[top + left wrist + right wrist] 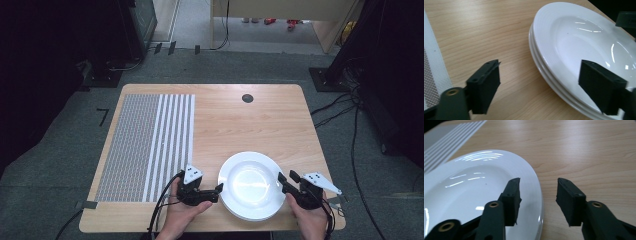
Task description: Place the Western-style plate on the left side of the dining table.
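Stacked glossy white round ceramic plates [251,185], deep well, broad ribbed rim, bright light glare on the glaze. The left gripper view shows three rim edges [544,62] one on another, so three plates counted, evenly stacked. Stack sits on the light wooden counter [240,125] between the two hand-held grippers, near the counter's front edge.

Left hand-held gripper [218,190]: black, jaws apart, nothing clamped. Stack's left rim lies between its jaws in its own view; pads not pressing on it.

Right hand-held gripper [287,181]: black, jaws apart, narrower gap than the left. One jaw hangs over the stack's right rim [534,182], the other over bare counter beside it; whether a pad touches the rim, cannot tell.

One grey-and-white striped woven placemat [147,145] lies flat on the counter, beyond and to the left of the left hand-held gripper, well apart from the stack.

Counts: three plates, one placemat, two hand-held grippers.
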The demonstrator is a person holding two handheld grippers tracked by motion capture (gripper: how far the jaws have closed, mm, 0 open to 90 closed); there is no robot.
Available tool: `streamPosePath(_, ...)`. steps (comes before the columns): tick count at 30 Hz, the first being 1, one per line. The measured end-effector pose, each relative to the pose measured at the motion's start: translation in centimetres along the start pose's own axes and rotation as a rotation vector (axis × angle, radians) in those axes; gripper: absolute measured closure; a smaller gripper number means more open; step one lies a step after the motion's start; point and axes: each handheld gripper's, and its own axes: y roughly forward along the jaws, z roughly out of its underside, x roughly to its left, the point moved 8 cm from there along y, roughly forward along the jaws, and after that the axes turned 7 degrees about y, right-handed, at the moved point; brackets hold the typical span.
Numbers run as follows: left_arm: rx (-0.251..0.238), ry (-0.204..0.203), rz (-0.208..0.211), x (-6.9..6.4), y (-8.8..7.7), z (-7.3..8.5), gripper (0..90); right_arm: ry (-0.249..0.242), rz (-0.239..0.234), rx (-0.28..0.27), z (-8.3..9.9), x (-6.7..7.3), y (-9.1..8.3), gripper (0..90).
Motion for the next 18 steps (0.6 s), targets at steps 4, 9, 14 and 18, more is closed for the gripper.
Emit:
streamPosePath(4,-0.015,-0.03,0.02,-0.5,0.1,0.0,30.5,0.034,-0.046,0.005,0.1,0.0,0.0,61.6)
streamPosePath(9,-0.012,-0.039,0.032,-0.8,0.3,0.2,38.9,0.053,-0.063,0.04,0.6,0.1,0.2,68.8)
streamPosePath(14,0.006,-0.038,0.045,-1.3,0.8,0.6,40.7,0.104,-0.103,0.046,0.6,-0.3,0.2,73.6)
streamPosePath(18,0.013,-0.043,0.056,-1.5,1.0,0.8,42.8,0.15,-0.115,0.047,0.7,-0.7,0.0,79.2)
